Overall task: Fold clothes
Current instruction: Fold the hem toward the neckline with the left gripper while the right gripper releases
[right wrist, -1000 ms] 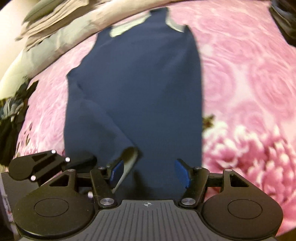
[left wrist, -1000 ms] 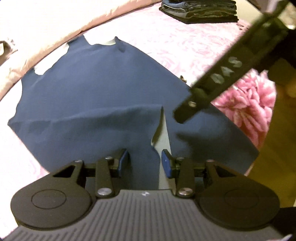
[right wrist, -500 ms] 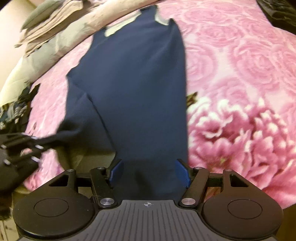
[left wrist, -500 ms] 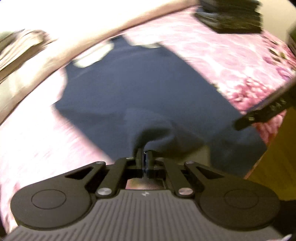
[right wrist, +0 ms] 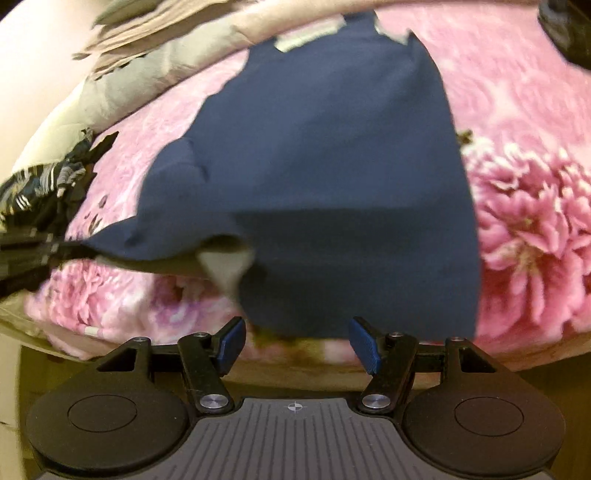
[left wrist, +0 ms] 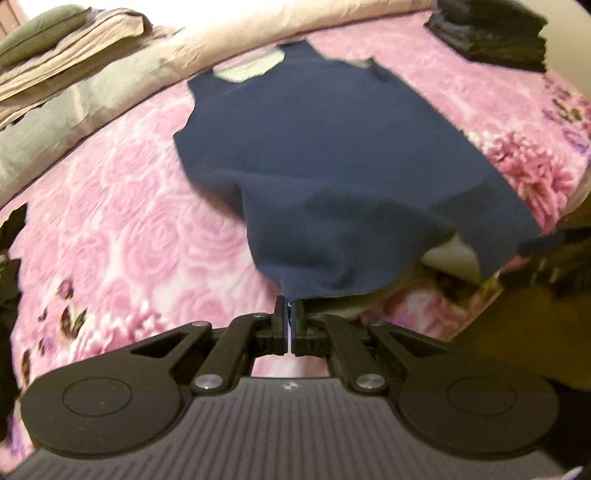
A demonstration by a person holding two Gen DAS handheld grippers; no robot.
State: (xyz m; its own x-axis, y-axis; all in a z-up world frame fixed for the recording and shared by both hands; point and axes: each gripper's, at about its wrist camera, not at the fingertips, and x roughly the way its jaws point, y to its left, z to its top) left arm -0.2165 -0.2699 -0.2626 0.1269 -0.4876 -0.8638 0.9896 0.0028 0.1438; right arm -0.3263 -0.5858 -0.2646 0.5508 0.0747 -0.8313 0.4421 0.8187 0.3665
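Pinching hard now — the left hand-held gripper [left wrist: 289, 309] has its fingers pressed together on the near left corner of the navy top [left wrist: 332, 155], and that corner is lifted off the bed [left wrist: 122, 236]. The rest of the top lies spread on the pink flowered bedspread, neckline at the far side by the beige bedding [left wrist: 92, 96], hem toward the bed's near edge.

Over on the other side, the right hand-held gripper [right wrist: 295, 341] sits with its blue-padded fingers wide apart, just short of the hem of the navy top [right wrist: 325, 155], holding nothing.

So what could go wrong? Only one corner is held — if the left one carries the cloth across alone, I'd expect the fold to come out skewed and the far side to drag or bunch. The grip looks thin, right at the edge of the fabric; a quick pull could slip it free. A dark stack of clothes [left wrist: 491, 33] sits well clear at the far right.
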